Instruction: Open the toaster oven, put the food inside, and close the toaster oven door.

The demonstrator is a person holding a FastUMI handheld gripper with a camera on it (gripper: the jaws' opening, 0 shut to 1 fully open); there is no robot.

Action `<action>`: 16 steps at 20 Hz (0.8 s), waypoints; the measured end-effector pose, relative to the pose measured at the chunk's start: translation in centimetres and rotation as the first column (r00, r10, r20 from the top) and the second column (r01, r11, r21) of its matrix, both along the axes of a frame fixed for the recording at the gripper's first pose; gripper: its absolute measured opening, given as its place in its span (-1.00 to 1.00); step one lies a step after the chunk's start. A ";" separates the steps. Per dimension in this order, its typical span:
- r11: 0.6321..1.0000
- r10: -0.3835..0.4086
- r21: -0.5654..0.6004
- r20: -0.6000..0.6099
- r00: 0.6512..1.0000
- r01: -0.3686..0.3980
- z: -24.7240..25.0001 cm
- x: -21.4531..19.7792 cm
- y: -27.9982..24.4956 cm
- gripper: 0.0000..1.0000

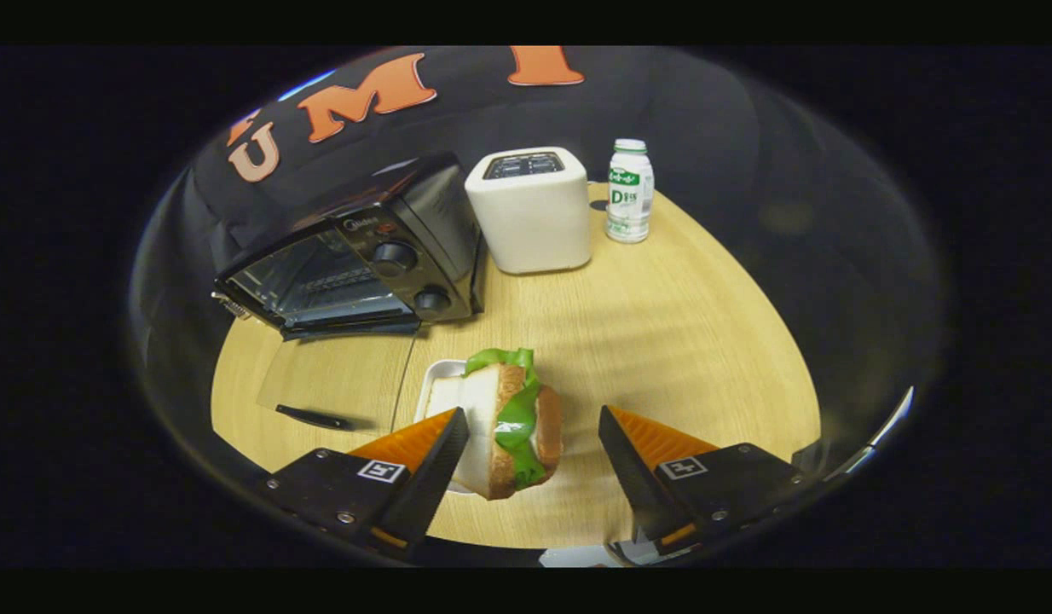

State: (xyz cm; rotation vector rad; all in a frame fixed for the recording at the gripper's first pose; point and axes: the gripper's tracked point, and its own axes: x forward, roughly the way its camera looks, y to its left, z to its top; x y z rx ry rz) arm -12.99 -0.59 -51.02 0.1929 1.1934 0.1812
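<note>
Looking along my gripper (533,452), I saw its two orange-and-black fingers spread wide apart, clasping nothing. A sandwich (511,422) stood on edge between them, closer to my left finger (424,456) and perhaps brushing it, though I could not tell for sure; a clear gap separated it from the right finger (641,456). Its long axis ran away from me, toward the appliances beyond. It was made of pale sliced bread with brown crust, and a bright green lettuce leaf spilled out along its upper edge and curled over the far end. It rested partly on a small white tray (437,381), which lay on a round, light wooden table (662,341).

Beyond the tray and off to the left sat a black toaster oven (355,247), angled so its front faced me. Its glass door (338,375) was folded all the way down flat onto the table, with its dark handle (315,417) nearest me, and the wire rack inside was exposed. Two round knobs sat on its right panel. Just beside the oven on the right stood a white slot toaster (533,209), and near that, a small white bottle (630,192) with a green label.
</note>
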 end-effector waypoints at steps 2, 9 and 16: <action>0.996 -0.026 0.082 -0.038 0.999 0.029 -0.5 -0.3 0.6 0.82; 0.965 -0.094 0.236 -0.106 0.990 0.117 -0.1 -0.4 1.7 0.07; 0.970 -0.140 0.186 -0.093 0.986 0.156 1.0 -0.4 -0.7 -0.34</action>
